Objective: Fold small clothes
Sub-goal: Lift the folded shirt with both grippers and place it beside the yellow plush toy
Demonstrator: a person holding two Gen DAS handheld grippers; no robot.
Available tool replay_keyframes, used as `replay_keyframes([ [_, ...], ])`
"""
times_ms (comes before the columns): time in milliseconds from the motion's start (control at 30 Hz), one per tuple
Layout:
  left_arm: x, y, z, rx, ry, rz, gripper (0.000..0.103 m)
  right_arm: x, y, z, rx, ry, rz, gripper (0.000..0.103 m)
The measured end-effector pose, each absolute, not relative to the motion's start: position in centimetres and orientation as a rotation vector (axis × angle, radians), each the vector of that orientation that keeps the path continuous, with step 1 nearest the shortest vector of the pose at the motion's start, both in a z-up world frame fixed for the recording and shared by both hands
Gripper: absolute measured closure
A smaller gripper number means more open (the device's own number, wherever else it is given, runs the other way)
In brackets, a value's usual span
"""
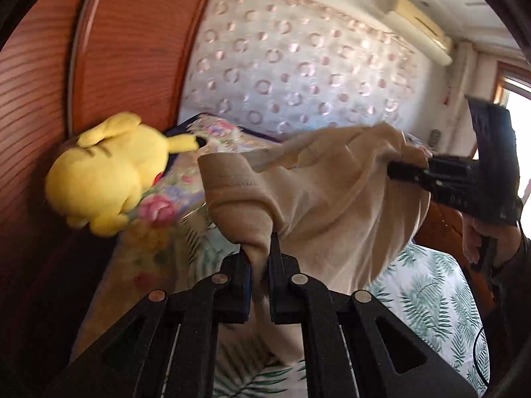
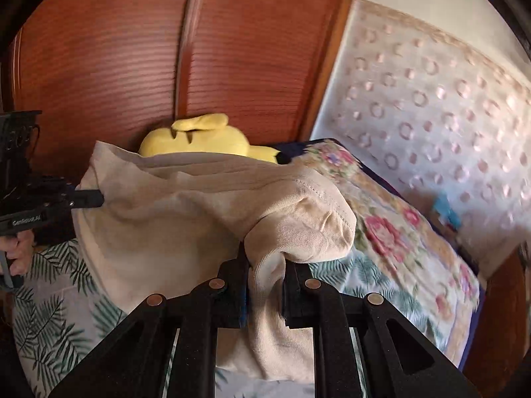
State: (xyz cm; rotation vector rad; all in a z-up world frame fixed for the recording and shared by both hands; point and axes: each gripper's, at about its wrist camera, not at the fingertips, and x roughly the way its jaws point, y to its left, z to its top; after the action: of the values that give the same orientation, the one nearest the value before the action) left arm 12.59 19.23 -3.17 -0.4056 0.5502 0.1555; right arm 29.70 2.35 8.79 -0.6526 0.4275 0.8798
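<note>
The beige garment [image 1: 318, 179] hangs stretched between the two grippers, lifted above the leaf-print bedsheet [image 1: 428, 295]. The left gripper [image 1: 259, 258] has its fingers clamped on a bunched fold of the cloth; the right gripper [image 2: 265, 275] is likewise pinched on another bunch, near a stitched hem.

Only the left wrist view shows an air conditioner [image 1: 421, 30] high on the wall and a bright window edge at the far right (partly cut off). The right wrist view gives more of the floral quilt [image 2: 398, 232] and the wooden slatted doors [image 2: 139, 59]. There the yellow plush toy [image 2: 202, 136] peeks from behind the garment, whereas the left view shows it whole.
</note>
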Motion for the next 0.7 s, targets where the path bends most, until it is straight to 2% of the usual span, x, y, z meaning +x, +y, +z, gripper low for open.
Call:
replay_keyframes([
  [267, 11.2, 21.7, -6.9, -0.508, 0.56, 0.209, 0.095, 32.7, 10.1, 8.4, -0.75, 0.424, 0.929, 0.088],
  [533, 10.9, 22.1, -7.6, -0.507, 0.598, 0.25, 0.094, 35.8, 11.0, 5.9, -0.695, 0.468, 0.942, 0.086],
  [567, 10.9, 22.0, -7.5, -0.495, 0.609, 0.26, 0.094, 36.0, 11.1, 5.7, -0.676, 0.469, 0.931, 0.084],
  [667, 10.8, 21.7, -7.8, -0.469, 0.628, 0.268, 0.091, 36.0, 10.8, 5.8, -0.611, 0.442, 0.866, 0.061],
  [700, 10.6, 21.6, -7.8, -0.459, 0.628, 0.274, 0.085, 35.9, 10.3, 6.1, -0.588, 0.44, 0.866, 0.059],
])
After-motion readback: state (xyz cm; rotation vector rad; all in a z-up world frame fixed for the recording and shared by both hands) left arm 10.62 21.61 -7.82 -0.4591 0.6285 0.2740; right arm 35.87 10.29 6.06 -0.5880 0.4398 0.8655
